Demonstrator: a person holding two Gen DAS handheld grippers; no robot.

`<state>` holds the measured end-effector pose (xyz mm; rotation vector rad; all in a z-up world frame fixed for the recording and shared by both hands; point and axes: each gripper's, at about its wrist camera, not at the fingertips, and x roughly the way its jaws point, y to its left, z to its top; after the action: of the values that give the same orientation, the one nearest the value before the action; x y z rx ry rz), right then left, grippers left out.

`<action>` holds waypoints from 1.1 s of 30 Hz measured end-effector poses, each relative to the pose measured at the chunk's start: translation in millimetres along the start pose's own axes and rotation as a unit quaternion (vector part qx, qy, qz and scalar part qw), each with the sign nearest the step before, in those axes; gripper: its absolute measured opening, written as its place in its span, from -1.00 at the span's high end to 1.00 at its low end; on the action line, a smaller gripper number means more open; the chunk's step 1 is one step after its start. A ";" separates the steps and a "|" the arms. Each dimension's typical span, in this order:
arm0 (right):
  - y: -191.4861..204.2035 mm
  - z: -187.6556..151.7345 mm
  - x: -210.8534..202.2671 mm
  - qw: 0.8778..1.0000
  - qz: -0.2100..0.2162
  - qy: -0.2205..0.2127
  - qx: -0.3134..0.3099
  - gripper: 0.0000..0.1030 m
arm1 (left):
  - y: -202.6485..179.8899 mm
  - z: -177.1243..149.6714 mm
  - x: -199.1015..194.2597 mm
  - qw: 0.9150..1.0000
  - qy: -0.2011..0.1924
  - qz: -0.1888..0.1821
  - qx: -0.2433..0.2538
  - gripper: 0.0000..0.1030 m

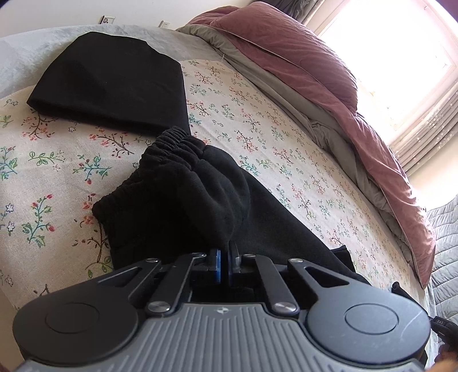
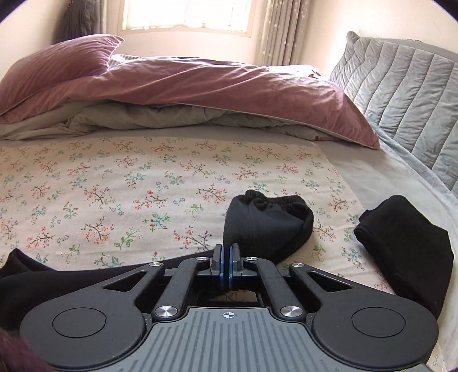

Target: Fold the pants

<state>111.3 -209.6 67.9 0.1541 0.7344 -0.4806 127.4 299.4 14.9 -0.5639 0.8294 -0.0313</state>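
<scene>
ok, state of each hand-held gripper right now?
Left hand-held gripper: shut on the black pants, near the elastic waistband.
Right hand-held gripper: shut on the same black pants.

Home bedroom: bed [image 2: 171,177], pink duvet [image 2: 200,85], curtained window [image 2: 186,14].

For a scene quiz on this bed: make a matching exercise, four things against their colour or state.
Things:
1. left gripper
2. folded black garment
3. duvet
4. headboard

States:
A. grey, quilted in stripes
B. dusty pink on top, bunched at the far side of the bed
C. shut on black pants fabric near the elastic waistband
D. lying flat on the floral sheet, untouched

Pairs: 1-C, 2-D, 3-B, 4-A
</scene>
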 end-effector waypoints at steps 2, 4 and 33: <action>-15.4 -16.2 -13.4 1.000 0.013 0.004 0.018 1.00 | 2.5 -5.0 -4.6 1.000 0.001 0.005 0.007 0.74; -24.7 -31.6 -24.5 0.999 0.022 0.009 0.024 1.00 | 2.9 -9.3 -7.1 1.000 0.002 0.015 0.016 0.74; -64.3 -111.0 -42.7 0.997 0.053 0.055 -0.029 -0.52 | -32.3 -63.0 -25.7 0.985 0.027 0.109 0.127 -0.47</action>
<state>-13.7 -217.4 16.9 0.1663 0.8417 -0.3510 71.5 248.9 14.5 -0.2309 0.9210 0.0473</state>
